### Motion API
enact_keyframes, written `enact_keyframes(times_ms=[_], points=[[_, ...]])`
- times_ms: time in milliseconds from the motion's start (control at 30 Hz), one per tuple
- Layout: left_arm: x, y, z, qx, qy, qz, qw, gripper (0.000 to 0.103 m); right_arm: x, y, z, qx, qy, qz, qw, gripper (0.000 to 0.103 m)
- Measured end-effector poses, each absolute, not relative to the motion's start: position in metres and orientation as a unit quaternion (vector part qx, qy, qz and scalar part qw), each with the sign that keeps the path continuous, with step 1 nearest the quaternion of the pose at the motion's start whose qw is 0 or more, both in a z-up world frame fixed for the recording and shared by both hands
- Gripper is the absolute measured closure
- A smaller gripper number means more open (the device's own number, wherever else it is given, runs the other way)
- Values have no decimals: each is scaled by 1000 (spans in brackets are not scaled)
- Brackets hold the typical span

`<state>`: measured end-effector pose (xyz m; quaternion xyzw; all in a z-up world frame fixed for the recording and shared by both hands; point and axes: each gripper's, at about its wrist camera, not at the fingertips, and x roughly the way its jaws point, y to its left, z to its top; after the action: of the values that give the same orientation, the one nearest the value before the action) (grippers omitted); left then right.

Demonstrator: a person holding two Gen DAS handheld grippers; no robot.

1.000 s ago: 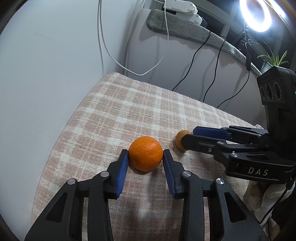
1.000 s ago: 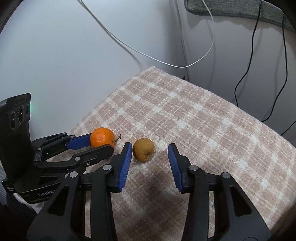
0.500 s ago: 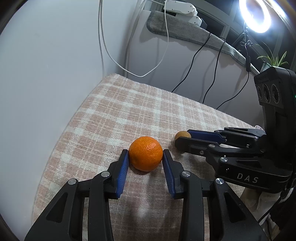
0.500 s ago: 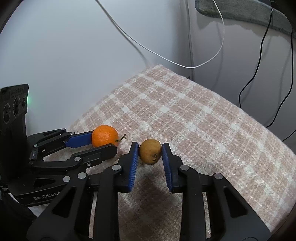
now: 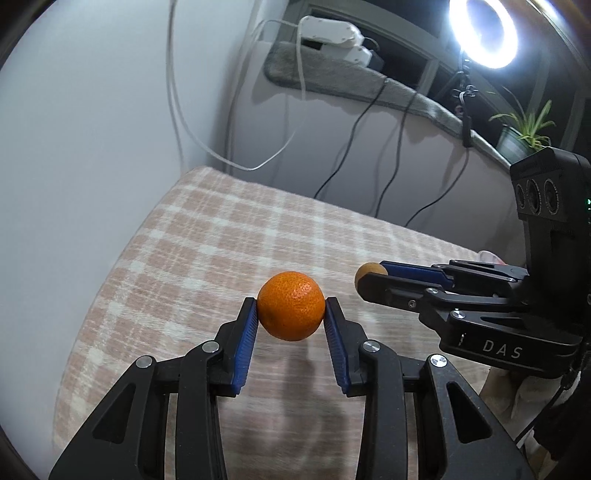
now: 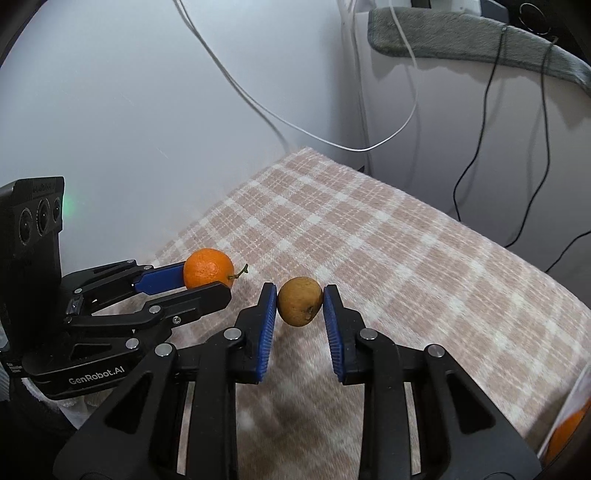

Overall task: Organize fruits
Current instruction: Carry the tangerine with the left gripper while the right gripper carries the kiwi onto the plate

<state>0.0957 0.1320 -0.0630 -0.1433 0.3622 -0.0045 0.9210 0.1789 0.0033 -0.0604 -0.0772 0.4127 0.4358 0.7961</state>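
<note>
My left gripper (image 5: 291, 307) is shut on an orange tangerine (image 5: 291, 305) and holds it above the checked cloth (image 5: 229, 236). It also shows in the right wrist view (image 6: 207, 282), with the tangerine (image 6: 207, 271) between its blue pads. My right gripper (image 6: 300, 301) is shut on a small brown-yellow fruit (image 6: 300, 301) and holds it above the cloth (image 6: 406, 266). In the left wrist view the right gripper (image 5: 373, 278) is at the right, and the brown fruit (image 5: 369, 271) peeks out at its tips.
The cloth-covered surface ends at a white wall (image 5: 92, 147) on the left. Cables (image 6: 480, 110) hang at the back. A ring light (image 5: 484, 31) and a potted plant (image 5: 524, 129) stand at the back right. Something orange (image 6: 569, 432) shows at the lower right edge.
My right gripper closed on the brown fruit, which lay on the cloth between its open fingers. Both grippers have lifted their fruits off the cloth.
</note>
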Motion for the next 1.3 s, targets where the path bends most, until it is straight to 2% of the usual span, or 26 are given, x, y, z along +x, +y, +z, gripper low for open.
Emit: enact_keyframes(times_ms=[367,767,1300], points=[[81,95,-35,-125,336,-30,933,68,161,-39,-35,-56,388,425,816,76],[81,43,-28,-114,331,-77,934,68,147,-109,-15,-34,365,392,844,76],[107,-43,-27,-90,345,-152,922,68,179,-232,-1,25,353,309,883,76]])
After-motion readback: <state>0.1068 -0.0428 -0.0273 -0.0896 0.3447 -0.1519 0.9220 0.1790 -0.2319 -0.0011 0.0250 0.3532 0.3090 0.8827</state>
